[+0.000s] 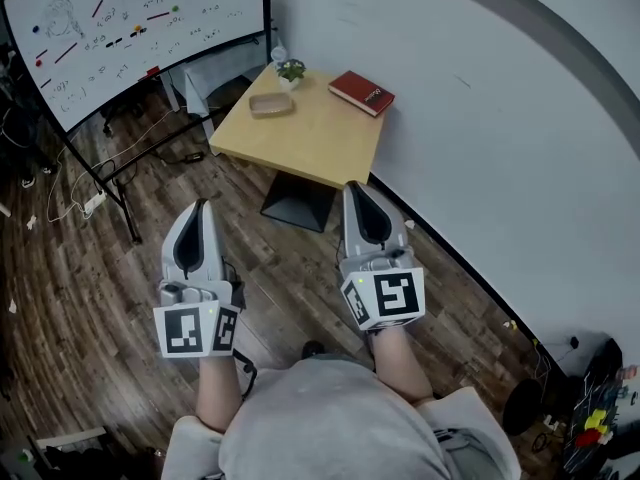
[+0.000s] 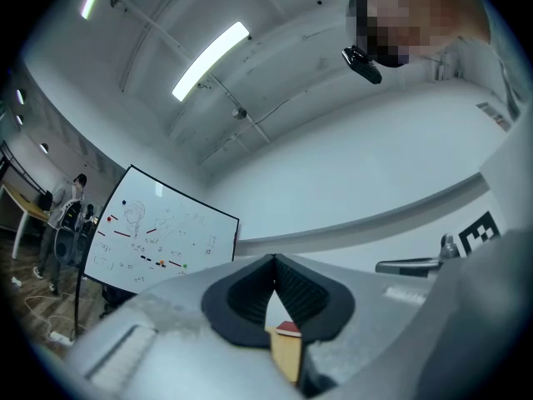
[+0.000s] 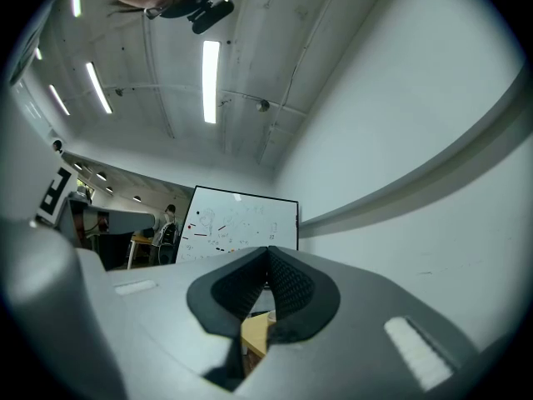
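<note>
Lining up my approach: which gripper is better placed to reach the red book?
Probably the right. The right gripper sits at the wooden table's near edge, in line with the red book. The left gripper hangs over the floor, left of the table. Both are shut, empty.

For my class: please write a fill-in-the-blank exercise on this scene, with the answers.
The book on the table is ___ in colour.
The left hand-held gripper and the right hand-held gripper both have jaws that are ___.
In the head view, the whiteboard stands to the table's ___.
Missing words: red; shut; left.
</note>
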Tool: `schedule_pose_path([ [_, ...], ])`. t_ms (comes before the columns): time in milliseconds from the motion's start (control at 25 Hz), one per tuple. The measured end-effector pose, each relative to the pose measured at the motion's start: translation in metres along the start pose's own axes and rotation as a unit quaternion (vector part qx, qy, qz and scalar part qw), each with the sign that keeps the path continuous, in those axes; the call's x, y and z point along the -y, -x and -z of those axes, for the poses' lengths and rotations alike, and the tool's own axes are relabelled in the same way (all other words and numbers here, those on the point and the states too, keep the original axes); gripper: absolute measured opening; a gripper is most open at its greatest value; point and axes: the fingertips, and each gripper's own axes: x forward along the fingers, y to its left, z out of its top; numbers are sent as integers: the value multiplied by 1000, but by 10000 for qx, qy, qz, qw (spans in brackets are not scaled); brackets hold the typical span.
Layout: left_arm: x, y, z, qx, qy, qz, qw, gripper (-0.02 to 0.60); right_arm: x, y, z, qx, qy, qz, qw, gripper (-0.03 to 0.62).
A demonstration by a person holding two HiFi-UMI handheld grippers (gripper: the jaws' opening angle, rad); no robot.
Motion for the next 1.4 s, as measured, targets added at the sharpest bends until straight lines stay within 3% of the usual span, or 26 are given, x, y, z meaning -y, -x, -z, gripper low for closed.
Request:
schedule_pose_path([
  [640, -13, -54, 36, -184, 67, -50, 9998, 5, 33, -51, 31, -150, -167, 13, 9997, 2],
  [1400, -100, -182, 66, -162, 17, 78, 9998, 5, 43, -200, 62, -100, -113, 166, 9997, 2],
])
